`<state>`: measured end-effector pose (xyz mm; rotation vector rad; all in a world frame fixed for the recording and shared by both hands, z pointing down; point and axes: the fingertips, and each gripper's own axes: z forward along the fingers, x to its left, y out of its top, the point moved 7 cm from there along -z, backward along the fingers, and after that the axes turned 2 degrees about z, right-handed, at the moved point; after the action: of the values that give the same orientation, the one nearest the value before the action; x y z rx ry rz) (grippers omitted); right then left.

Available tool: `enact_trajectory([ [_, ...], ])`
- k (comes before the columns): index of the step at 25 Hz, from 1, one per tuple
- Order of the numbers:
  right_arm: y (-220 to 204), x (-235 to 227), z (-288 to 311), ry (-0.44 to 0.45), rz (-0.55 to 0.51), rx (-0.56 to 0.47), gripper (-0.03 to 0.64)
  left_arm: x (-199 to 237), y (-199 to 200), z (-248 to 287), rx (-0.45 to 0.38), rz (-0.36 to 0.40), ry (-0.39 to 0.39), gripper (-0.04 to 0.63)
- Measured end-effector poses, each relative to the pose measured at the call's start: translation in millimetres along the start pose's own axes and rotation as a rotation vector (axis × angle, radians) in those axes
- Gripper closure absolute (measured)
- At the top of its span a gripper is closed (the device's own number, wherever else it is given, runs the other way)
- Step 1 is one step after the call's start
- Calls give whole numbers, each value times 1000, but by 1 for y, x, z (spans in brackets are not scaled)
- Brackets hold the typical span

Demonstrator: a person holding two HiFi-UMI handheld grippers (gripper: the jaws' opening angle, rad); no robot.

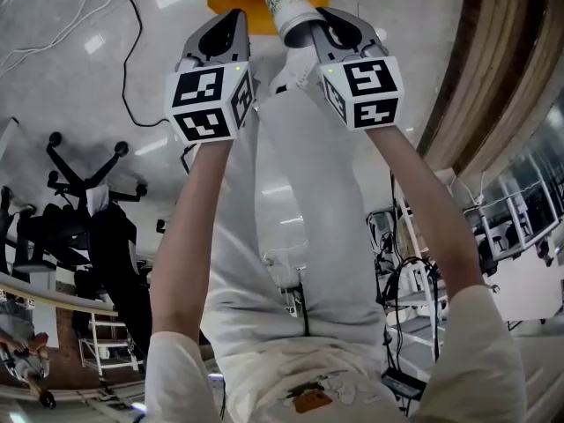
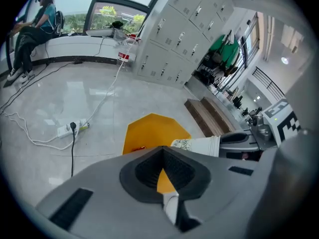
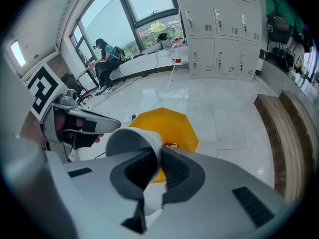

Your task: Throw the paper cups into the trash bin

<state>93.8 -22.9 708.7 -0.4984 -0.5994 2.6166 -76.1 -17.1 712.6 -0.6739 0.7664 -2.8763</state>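
Paper cup [image 3: 128,142] in right hand-held gripper [image 3: 158,159]; seemingly over orange bin [image 3: 172,124]

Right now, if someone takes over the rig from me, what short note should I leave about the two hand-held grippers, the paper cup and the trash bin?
Right hand-held gripper: shut on a paper cup, pinching its wall near the rim.
Left hand-held gripper: shut, nothing between its jaws, held beside the right one.
Yellow trash bin: on the floor below; the cup appears to hang over its near edge.
Done: one cup is picked up and at the bin.
Left: probably move slightly forward, then open the right jaws to drop the cup in. No other cups are in view.
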Motion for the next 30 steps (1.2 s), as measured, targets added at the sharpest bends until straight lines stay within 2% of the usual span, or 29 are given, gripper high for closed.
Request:
enact_trajectory([
  [6, -13, -7, 35, -22, 57, 20, 586, 10, -8, 32, 34, 27, -9, 589],
  [10, -15, -15, 53, -71, 74, 36, 586, 20, -16, 43, 70, 51, -8, 589],
  [13, -15, -19, 66, -87, 125, 55, 584, 31, -18, 47, 83, 52, 3, 589],
  [14, -16, -20, 70, -84, 148, 67, 577, 32, -18, 48, 89, 51, 5, 589],
  [16, -19, -20, 75, -71, 181, 90, 485, 33, -19, 51, 102, 52, 4, 589],
  [19, -20, -16, 72, -56, 181, 102, 482, 28, -20, 52, 117, 57, -10, 589],
  [24, -13, -7, 55, -38, 164, 95, 510, 14, -13, 42, 118, 71, -32, 589],
  [28, 1, 5, 23, -9, 143, 88, 588, -4, -1, 17, 106, 78, -39, 589],
  [30, 11, 13, 2, 15, 130, 80, 603, -15, 11, -2, 91, 79, -41, 589],
])
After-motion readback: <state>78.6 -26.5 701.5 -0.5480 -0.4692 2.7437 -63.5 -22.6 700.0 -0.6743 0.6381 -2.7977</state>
